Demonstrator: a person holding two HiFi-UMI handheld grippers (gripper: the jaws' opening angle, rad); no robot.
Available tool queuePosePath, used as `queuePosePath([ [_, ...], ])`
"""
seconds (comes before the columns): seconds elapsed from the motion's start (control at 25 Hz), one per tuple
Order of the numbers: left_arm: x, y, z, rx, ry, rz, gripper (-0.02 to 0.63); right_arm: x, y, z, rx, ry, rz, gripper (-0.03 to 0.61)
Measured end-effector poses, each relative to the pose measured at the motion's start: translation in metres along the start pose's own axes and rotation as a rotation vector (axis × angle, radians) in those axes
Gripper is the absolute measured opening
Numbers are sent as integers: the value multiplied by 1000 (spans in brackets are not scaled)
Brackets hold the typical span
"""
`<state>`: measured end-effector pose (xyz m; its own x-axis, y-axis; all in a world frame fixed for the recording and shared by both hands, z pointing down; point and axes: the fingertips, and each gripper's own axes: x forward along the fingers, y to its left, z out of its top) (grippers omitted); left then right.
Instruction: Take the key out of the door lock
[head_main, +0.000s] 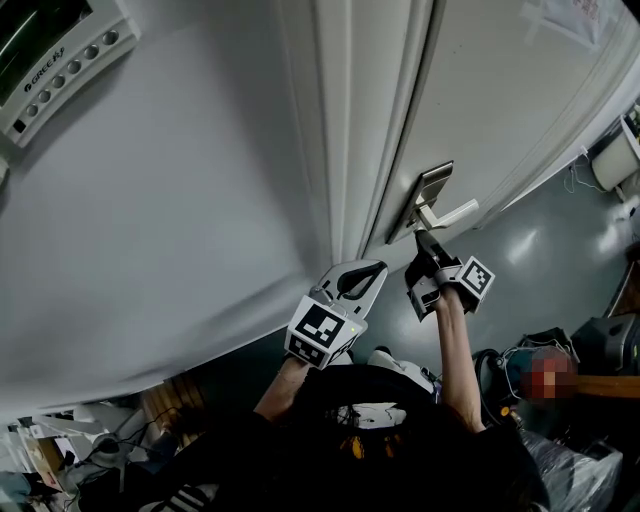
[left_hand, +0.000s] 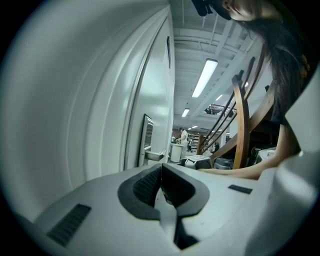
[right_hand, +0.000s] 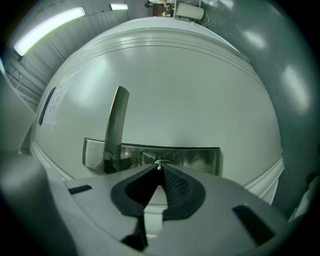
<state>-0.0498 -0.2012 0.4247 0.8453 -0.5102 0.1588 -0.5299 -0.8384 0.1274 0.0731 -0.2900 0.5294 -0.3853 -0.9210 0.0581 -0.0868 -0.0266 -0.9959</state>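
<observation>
A white door carries a steel lock plate with a lever handle. My right gripper reaches the lower part of that plate. In the right gripper view its jaws are closed, and a small silver bit of the key shows pinched at the tips against the plate, beside the handle. My left gripper hovers by the door frame to the left, shut with nothing in it. From its view the plate is seen edge-on.
A white wall fills the left, with an air-conditioner panel at the top left. Bags and gear lie on the grey floor at the right. The left gripper view shows a wooden frame.
</observation>
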Motion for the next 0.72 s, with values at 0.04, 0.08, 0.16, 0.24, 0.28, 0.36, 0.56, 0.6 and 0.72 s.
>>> queuePosePath([
  [0.04,1,1,0,-1,1,-4,9,0,0,0,-4,3,-1,20],
  [0.08,1,1,0,-1,-1,-7,9,0,0,0,-9,5,-3,20],
  [0.16,2,2,-1,-2,-2,-13,9,0,0,-1,-14,3,-5,20],
  [0.24,3,2,-2,0,-5,-17,9,0,1,-1,-17,2,-4,20],
  [0.28,3,2,-2,2,-9,-18,9,0,1,-1,-25,4,-4,20],
  [0.36,2,2,0,4,-10,-18,9,-2,1,0,-56,14,-7,20],
  [0.56,-3,10,0,0,-10,0,9,-1,2,1,-116,36,5,20],
  [0.6,-4,11,-1,0,-9,3,9,-1,2,0,-122,35,10,21],
  [0.72,-6,12,-2,-3,-6,7,9,-3,1,0,-60,20,23,20],
])
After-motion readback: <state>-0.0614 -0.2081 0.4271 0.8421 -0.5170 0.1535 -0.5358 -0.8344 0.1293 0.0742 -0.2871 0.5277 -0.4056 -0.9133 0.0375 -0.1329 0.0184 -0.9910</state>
